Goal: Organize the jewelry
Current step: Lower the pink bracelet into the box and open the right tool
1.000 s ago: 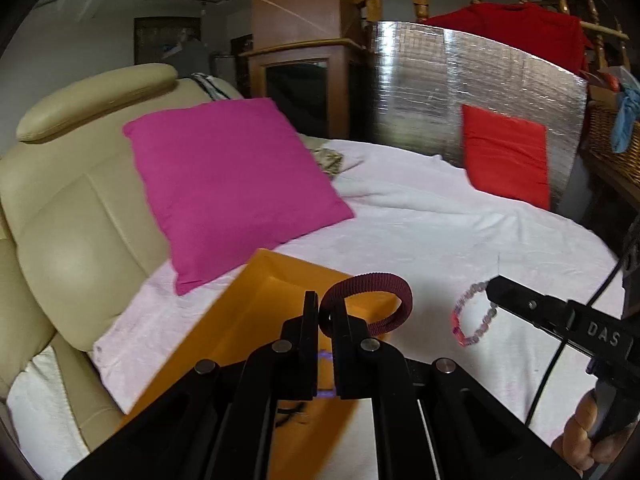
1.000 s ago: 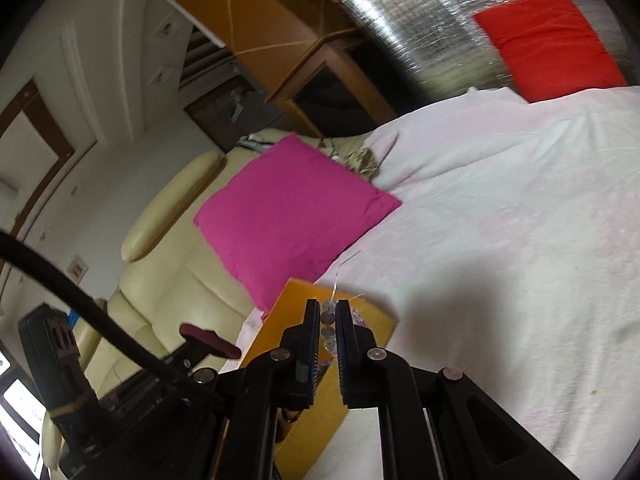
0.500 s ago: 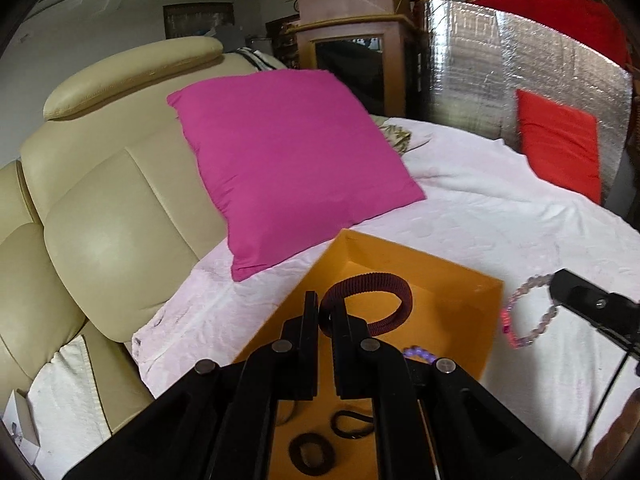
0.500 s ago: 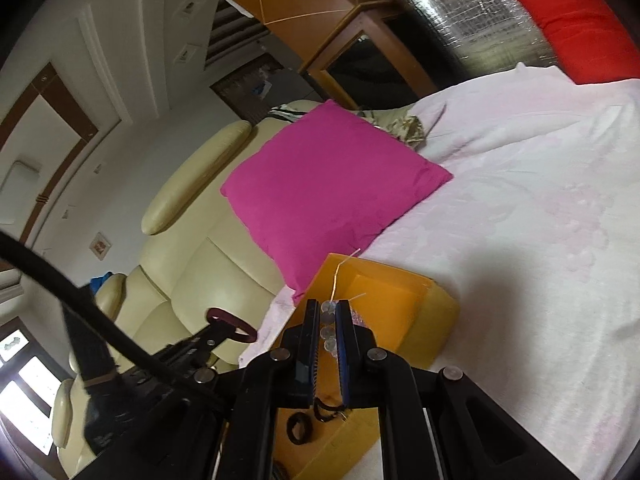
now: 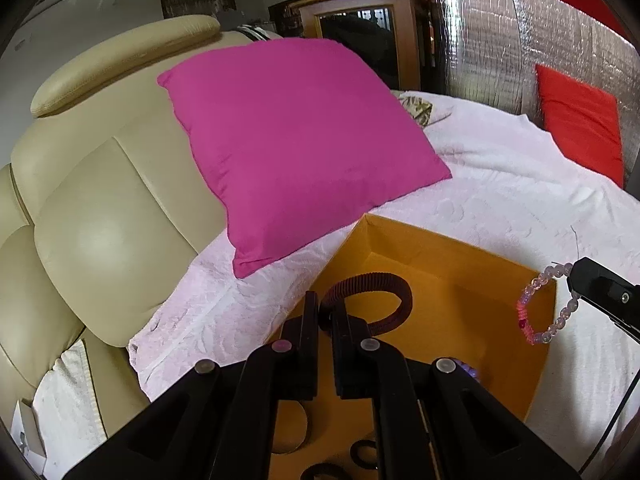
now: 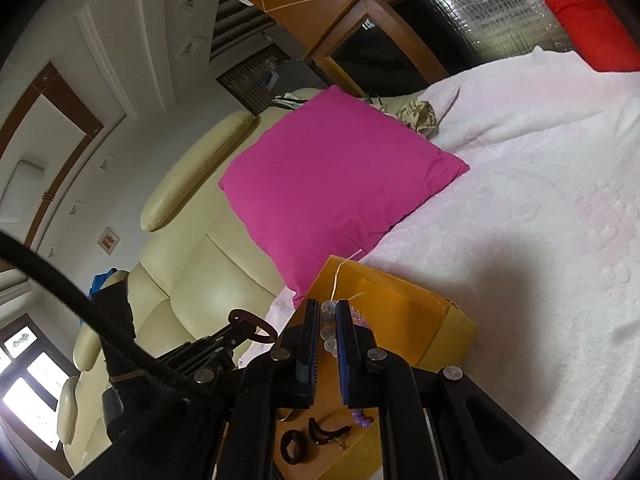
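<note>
Holding a dark maroon ribbed elastic band (image 5: 384,292), your left gripper (image 5: 327,312) has its jaws pinched on one end, the loop above the open orange cardboard box (image 5: 448,264). Your right gripper (image 6: 328,320) clamps a pale pink beaded bracelet (image 5: 540,304) by its beads, at the box's rim. Both look light, limp; the round beads may slip, so grip squarely across a bead.

You see a magenta pillow (image 5: 296,144) leaning on a cream leather sofa (image 5: 100,208) | pale pink blanket (image 5: 500,200) spread beneath | red cushion (image 5: 580,128) against a silver foil panel (image 5: 500,36) | wooden cabinet (image 5: 360,20) behind.
</note>
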The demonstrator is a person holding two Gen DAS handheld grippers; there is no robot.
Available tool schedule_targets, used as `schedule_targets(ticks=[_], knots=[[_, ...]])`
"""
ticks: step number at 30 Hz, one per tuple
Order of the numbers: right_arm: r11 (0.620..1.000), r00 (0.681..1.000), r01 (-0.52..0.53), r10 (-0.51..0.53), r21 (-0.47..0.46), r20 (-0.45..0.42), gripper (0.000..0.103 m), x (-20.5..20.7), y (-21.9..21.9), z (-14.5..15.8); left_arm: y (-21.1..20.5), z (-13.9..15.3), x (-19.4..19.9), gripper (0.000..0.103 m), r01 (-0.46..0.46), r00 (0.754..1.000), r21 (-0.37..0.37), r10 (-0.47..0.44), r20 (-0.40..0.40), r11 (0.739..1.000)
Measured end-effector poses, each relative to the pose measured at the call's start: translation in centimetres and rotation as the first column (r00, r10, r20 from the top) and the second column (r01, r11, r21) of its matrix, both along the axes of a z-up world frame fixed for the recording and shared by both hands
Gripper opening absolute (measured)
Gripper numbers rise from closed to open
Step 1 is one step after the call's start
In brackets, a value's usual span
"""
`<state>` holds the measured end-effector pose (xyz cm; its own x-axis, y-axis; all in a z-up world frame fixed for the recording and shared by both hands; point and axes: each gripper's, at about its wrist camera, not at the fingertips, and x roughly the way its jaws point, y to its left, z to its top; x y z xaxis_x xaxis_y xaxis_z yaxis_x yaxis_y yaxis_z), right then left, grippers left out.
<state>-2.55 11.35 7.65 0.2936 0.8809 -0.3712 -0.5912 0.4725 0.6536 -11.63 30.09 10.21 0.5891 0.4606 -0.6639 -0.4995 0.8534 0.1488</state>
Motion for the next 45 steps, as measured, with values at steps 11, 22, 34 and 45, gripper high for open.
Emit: schedule_targets(ticks=[11,22,34,45], knots=[[1.0,1.0,-0.008,0.008,-0.022,-0.027,0.009,1.0,1.5,-1.9,0.6,-2.0,1.3,0.006,-0.003,0.999,-0.01,0.003,-0.043,1.0],[0.999,0.999,0.011,-0.012,-0.034,-0.039,0.009,1.4,1.6,-2.4,0.9,-3.2,1.8,0.006,-0.007,0.997,-0.018,0.006,-0.077,1.0],[0.999,0.999,0.02,-0.022,-0.033,-0.047,0.009,1.7,1.4,-2.6,0.7,-3.9,2.3,0.006,-0.004,0.994,-0.013,0.003,-0.107,1.0],[0.999,0.998,0.028,-0.03,-0.038,-0.059,0.009,1.9,1.3,-2.9,0.8,-4.7,2.5,0.006,0.0,0.992,-0.014,-0.002,-0.13,1.0]])
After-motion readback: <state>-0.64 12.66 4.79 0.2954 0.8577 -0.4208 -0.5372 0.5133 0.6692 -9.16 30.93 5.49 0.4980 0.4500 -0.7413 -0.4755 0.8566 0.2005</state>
